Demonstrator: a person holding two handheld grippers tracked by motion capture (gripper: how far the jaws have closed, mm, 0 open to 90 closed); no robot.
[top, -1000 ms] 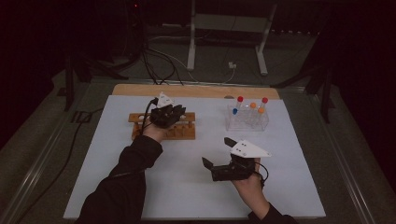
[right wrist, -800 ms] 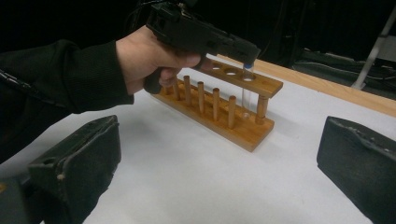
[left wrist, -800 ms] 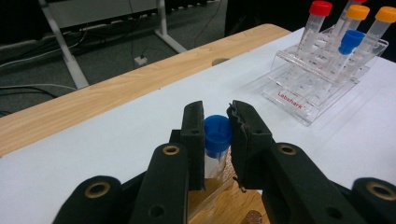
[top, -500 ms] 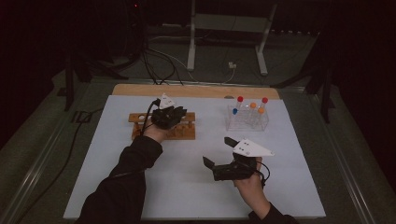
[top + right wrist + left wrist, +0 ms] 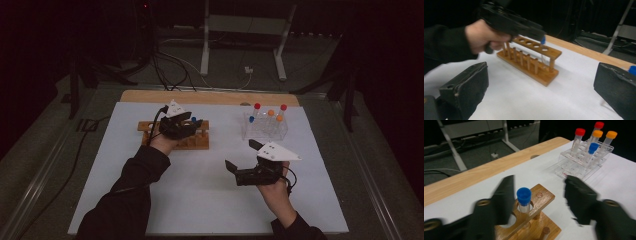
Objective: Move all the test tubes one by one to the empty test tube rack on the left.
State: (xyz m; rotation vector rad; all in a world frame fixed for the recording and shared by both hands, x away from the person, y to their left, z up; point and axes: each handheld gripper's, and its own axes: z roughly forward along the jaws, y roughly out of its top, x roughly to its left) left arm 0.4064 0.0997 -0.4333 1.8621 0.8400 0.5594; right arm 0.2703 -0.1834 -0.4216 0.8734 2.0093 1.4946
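A blue-capped tube (image 5: 524, 195) stands upright in an end hole of the wooden rack (image 5: 541, 195). My left gripper (image 5: 539, 187) straddles the tube, its jaws have just been opening, and neither pad touches the tube. In the high view the left gripper (image 5: 192, 122) hovers over the wooden rack (image 5: 197, 142) at mid-table. My right gripper (image 5: 241, 155) is nearer the front right, open and empty. In the right gripper view its jaws (image 5: 541, 82) stand wide, facing the wooden rack (image 5: 531, 65).
A clear plastic rack (image 5: 265, 127) with several red-, orange- and blue-capped tubes stands at the back right of the white mat, also seen in the left gripper view (image 5: 584, 162). A wooden board edge (image 5: 210, 97) runs along the back. Cables and a stand lie beyond the table.
The left gripper's jaws have spread apart around the blue-capped tube, which stays in the wooden rack. Both hands have kept their places.
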